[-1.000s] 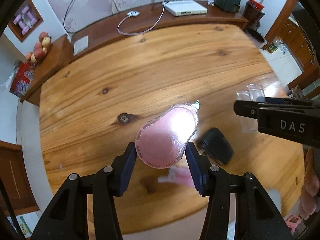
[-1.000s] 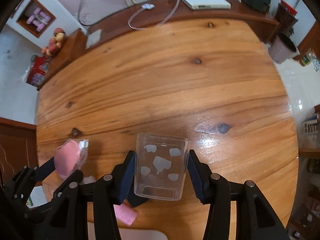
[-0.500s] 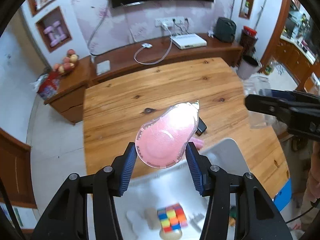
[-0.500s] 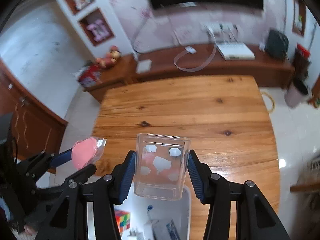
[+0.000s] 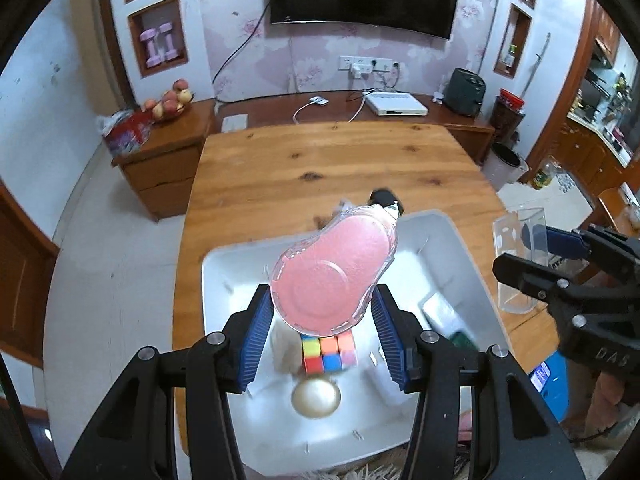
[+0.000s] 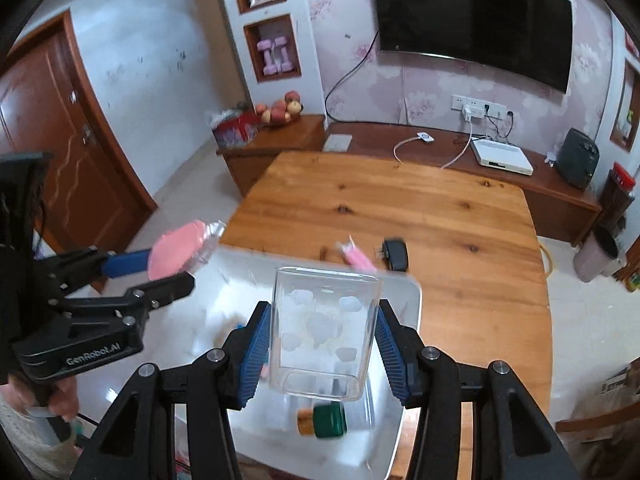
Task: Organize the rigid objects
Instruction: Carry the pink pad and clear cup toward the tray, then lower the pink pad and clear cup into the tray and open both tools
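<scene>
My left gripper (image 5: 322,334) is shut on a pink pear-shaped case with a clear rim (image 5: 334,270), held above a white bin (image 5: 452,236) at the near end of the wooden table (image 5: 332,160). My right gripper (image 6: 322,350) is shut on a clear square cup with white cloud marks (image 6: 322,330), also above the white bin (image 6: 410,308). Each gripper shows in the other's view: the right gripper (image 5: 532,256) with the cup (image 5: 518,258) at the right, the left gripper (image 6: 160,268) with the pink case (image 6: 180,252) at the left.
Inside the bin lie a colour cube (image 5: 328,352), a pale ball (image 5: 316,398) and a green-capped item (image 6: 324,420). Beyond the bin on the table sit a black adapter (image 6: 394,254) and a pink object (image 6: 358,258). A sideboard (image 5: 356,110) stands behind.
Both grippers rose and drew back from the table middle with their objects still held. The white bin and its contents have come into view beneath them.
</scene>
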The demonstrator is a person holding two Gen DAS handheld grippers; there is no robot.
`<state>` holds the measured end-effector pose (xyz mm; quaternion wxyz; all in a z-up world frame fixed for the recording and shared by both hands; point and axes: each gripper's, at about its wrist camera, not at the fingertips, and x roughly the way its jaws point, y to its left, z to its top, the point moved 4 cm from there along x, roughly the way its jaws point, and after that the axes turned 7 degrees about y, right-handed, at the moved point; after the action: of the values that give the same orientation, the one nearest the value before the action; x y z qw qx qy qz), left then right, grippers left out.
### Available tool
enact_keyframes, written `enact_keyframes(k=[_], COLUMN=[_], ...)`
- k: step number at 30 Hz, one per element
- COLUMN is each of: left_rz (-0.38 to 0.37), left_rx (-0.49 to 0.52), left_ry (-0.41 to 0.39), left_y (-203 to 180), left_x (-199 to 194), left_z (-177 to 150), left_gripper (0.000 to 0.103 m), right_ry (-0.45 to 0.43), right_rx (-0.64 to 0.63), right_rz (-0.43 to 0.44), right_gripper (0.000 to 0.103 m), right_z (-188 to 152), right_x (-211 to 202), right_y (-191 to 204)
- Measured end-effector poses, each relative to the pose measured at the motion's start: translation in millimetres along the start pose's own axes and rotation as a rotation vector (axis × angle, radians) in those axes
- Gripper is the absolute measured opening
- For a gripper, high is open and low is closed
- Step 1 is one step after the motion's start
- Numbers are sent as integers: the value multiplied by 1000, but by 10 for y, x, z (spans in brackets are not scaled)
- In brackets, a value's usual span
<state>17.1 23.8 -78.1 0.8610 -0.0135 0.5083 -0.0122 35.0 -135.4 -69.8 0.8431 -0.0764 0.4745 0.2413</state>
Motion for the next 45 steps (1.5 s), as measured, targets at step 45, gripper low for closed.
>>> enact_keyframes(k=[45], left_rz=[24], left_rx=[-147], left_ry=[138], left_y=[10], left_x=[805], left_z=[-578], left_gripper=[84], right_ry=[223], right_rx=[-32], right_rz=[-133], right_gripper=[57], right_z=[-705], right_x=[1049], right_y=[135])
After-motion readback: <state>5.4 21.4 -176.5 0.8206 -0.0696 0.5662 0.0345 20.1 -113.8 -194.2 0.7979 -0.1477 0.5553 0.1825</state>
